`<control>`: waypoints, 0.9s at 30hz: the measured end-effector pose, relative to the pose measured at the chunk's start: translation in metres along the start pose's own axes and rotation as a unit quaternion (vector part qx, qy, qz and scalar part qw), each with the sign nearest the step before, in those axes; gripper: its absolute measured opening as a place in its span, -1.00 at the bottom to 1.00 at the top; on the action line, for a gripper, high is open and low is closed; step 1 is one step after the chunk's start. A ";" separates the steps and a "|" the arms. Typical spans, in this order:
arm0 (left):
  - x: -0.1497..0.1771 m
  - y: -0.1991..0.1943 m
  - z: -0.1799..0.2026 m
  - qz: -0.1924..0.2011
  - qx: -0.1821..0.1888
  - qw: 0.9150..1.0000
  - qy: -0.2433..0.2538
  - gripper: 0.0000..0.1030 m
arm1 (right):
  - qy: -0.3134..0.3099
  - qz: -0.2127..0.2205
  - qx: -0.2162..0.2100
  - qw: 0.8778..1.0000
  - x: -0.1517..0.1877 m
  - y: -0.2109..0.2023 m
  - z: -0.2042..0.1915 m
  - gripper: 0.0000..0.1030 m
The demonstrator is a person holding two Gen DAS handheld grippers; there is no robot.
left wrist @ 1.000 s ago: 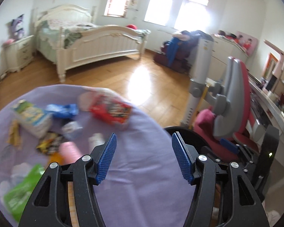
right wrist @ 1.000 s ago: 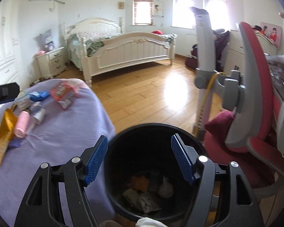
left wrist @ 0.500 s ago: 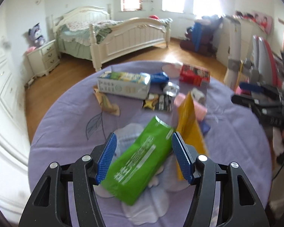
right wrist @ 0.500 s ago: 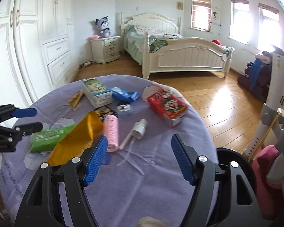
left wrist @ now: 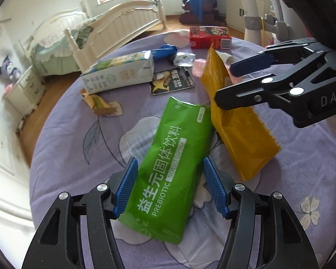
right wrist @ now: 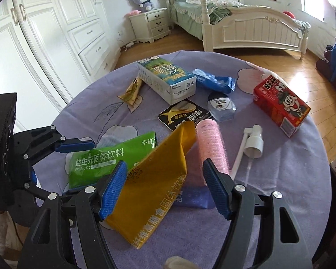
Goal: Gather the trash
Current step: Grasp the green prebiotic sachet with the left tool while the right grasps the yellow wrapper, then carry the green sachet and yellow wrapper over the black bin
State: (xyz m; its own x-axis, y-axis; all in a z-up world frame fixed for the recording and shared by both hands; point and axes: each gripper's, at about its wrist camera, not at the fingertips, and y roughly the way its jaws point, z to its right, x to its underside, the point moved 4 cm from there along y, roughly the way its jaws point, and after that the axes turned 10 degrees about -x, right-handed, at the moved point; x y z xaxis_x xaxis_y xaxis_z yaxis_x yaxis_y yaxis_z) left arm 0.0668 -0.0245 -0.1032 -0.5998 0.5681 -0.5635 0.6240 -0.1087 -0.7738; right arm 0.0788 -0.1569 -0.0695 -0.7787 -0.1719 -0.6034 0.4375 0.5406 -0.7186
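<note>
Both grippers over the round table w/ the lilac floral cloth. Left gripper, bottom centre of its own view, jaws spread either side of the green prebiotic drink sachet; blue pads just beside the sachet's edges, can't tell if either one touches, nothing clamped. Sachet lies flat on the cloth, mid-frame. Right gripper, bottom centre of the right-wrist view, also unclenched, straddling the yellow pouch; pouch slants from lower centre up toward mid-frame, its upper end over the black snack wrapper. Pink hair roller just right of the pouch, white spray pump beyond it, red box at right. Upper centre: white-and-green carton on its side, blue wrapper next to it, clear blister pack below that, small yellow wrapper left of the carton. Bed + nightstand in the background, top of frame.
</note>
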 end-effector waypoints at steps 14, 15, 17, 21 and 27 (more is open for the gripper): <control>-0.011 0.009 -0.004 -0.004 0.017 1.000 -0.015 0.19 | -0.002 0.007 -0.024 1.000 0.006 0.005 0.000 -0.06; -0.011 0.009 -0.005 -0.003 0.018 1.000 -0.015 0.19 | -0.004 0.012 -0.026 1.000 0.006 0.002 0.000 -0.07; -0.012 0.009 -0.005 -0.003 0.020 1.000 -0.018 0.19 | -0.009 0.026 -0.026 0.999 0.006 -0.006 -0.001 -0.09; -0.014 0.016 -0.008 -0.002 0.026 0.999 -0.025 0.34 | -0.008 0.049 -0.022 0.999 0.008 -0.022 0.000 -0.10; -0.016 0.014 -0.009 -0.004 0.022 0.998 -0.059 -0.50 | -0.002 0.065 -0.020 0.998 0.011 -0.036 0.010 -0.10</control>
State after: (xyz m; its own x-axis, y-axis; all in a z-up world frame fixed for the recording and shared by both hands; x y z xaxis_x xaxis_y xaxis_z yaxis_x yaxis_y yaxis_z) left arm 0.0899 -0.0281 -0.1028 -0.6616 0.4691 -0.5850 0.5978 -0.1411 -0.7891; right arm 0.0587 -0.1865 -0.0534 -0.7146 -0.1007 -0.6922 0.5167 0.5910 -0.6194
